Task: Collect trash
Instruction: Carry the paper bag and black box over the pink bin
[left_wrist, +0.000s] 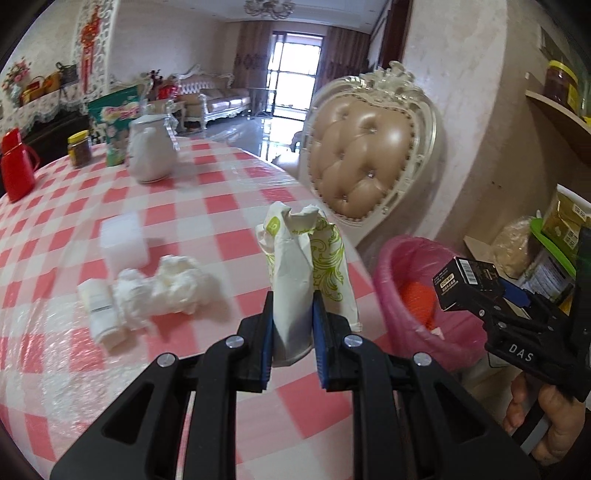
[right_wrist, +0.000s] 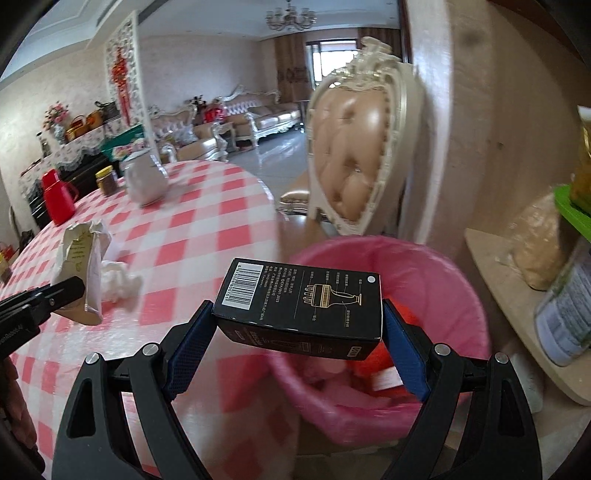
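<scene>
My left gripper (left_wrist: 293, 325) is shut on a crumpled white paper bag with green print (left_wrist: 306, 266), held upright above the checked table near its right edge. In the right wrist view the same paper bag (right_wrist: 83, 273) and left gripper (right_wrist: 70, 291) show at the left. My right gripper (right_wrist: 295, 332) is shut on a black box with a barcode (right_wrist: 303, 306), held over the near rim of the pink-lined trash bin (right_wrist: 436, 266). The box (left_wrist: 467, 282) and right gripper (left_wrist: 476, 299) hang over the bin (left_wrist: 391, 269) in the left wrist view. Red and white trash lies inside the bin.
On the red-and-white checked table (left_wrist: 184, 214) lie crumpled tissues (left_wrist: 166, 288), a small white bottle (left_wrist: 99, 310) and a translucent white box (left_wrist: 123, 240). Farther back stand a white jug (left_wrist: 151, 151), a jar (left_wrist: 79, 147) and a red flask (left_wrist: 16, 166). A padded chair (left_wrist: 369, 147) and shelves (right_wrist: 524, 302) flank the bin.
</scene>
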